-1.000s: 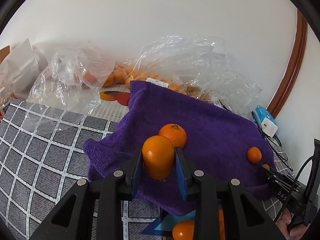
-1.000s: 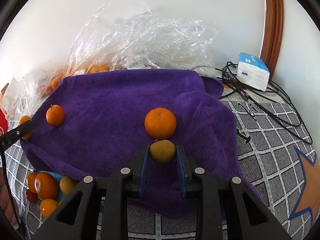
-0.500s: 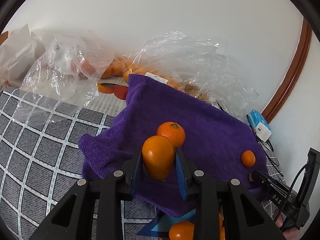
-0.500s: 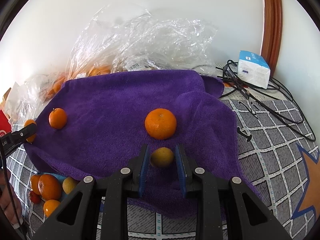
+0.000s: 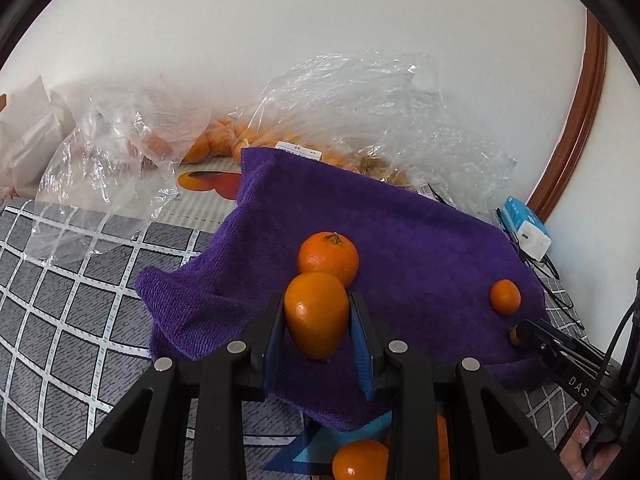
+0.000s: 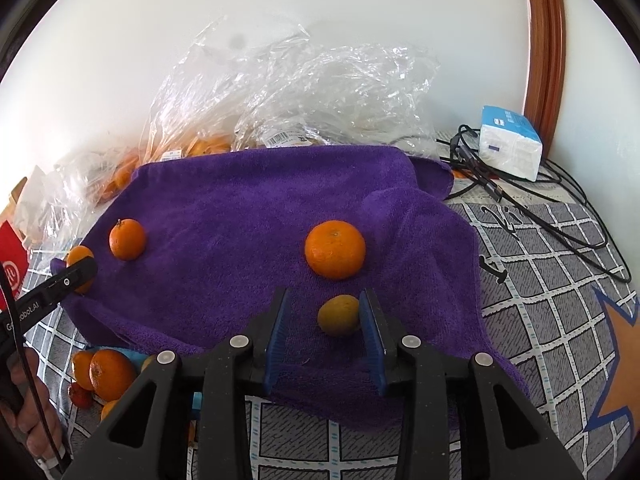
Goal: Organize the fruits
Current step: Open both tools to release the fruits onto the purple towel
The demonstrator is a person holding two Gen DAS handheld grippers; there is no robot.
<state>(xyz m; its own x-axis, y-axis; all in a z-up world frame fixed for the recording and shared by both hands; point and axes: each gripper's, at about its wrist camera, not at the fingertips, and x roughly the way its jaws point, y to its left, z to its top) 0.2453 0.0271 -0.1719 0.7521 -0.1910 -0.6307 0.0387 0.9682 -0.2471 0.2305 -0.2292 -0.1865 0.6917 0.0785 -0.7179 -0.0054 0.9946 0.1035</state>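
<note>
My left gripper is shut on an orange, held just above the near edge of a purple towel. Right behind it on the towel lies a second orange, and a smaller one sits further right. In the right wrist view my right gripper hangs low over the same towel and its jaws are opening. A small yellowish fruit rests on the cloth between them, close to the right pad with a gap on its left. A large orange lies just beyond it.
Crumpled clear plastic bags holding more oranges line the wall behind the towel. A tissue pack and black cables lie at the right. Several loose fruits are piled on the checked table cover in front of the towel's left corner.
My right jaws have parted from the small yellowish fruit, which now lies loose on the towel. The left gripper still holds its orange and has barely moved.
</note>
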